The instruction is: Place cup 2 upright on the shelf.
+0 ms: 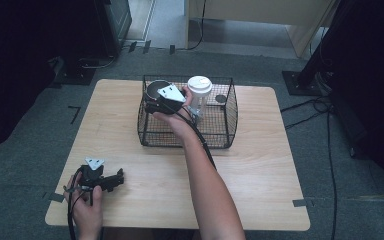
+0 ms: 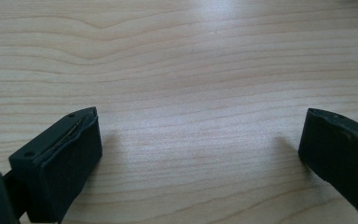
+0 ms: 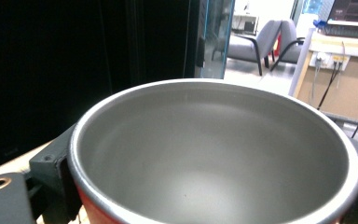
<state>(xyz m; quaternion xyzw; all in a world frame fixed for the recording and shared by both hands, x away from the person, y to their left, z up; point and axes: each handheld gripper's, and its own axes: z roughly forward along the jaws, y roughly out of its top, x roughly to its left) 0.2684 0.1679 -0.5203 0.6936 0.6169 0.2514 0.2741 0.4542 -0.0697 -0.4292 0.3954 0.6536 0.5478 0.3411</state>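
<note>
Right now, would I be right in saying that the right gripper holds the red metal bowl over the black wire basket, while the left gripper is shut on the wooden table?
Not quite: the left gripper is open, its jaws wide apart over bare wooden table, as the left gripper view shows. The right gripper does hold the red metal bowl over the black wire basket.

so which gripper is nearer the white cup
Right. The right gripper is in the basket clamped on the bowl, just beside the white cup. The left gripper rests open near the table's front left corner.
</note>
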